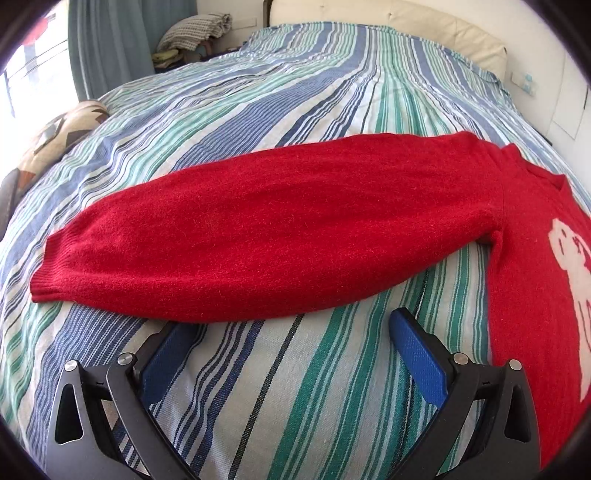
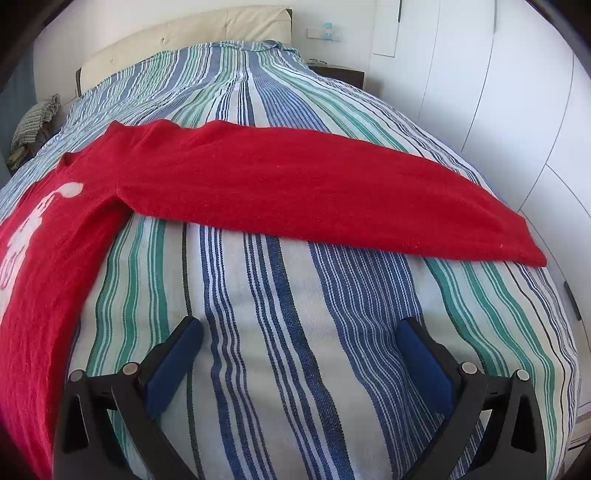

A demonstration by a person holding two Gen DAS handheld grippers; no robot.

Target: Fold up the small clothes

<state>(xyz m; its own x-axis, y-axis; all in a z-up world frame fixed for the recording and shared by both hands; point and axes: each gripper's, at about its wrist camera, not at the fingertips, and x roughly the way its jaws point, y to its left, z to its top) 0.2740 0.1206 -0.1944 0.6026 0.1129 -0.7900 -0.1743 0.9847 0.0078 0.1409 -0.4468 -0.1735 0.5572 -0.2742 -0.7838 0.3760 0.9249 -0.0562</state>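
Observation:
A red knitted sweater with a white figure on its front lies flat on the striped bed. In the left wrist view one sleeve stretches left, its cuff at the left, and the body is at the right. My left gripper is open and empty, just below the sleeve's near edge. In the right wrist view the other sleeve stretches right to its cuff, and the body is at the left. My right gripper is open and empty, over bare bedsheet below that sleeve.
The striped bedsheet covers the whole bed, with a cream headboard at the far end. A patterned pillow lies at the left edge. Folded cloths sit on a stand by the curtain. White wardrobe doors stand right of the bed.

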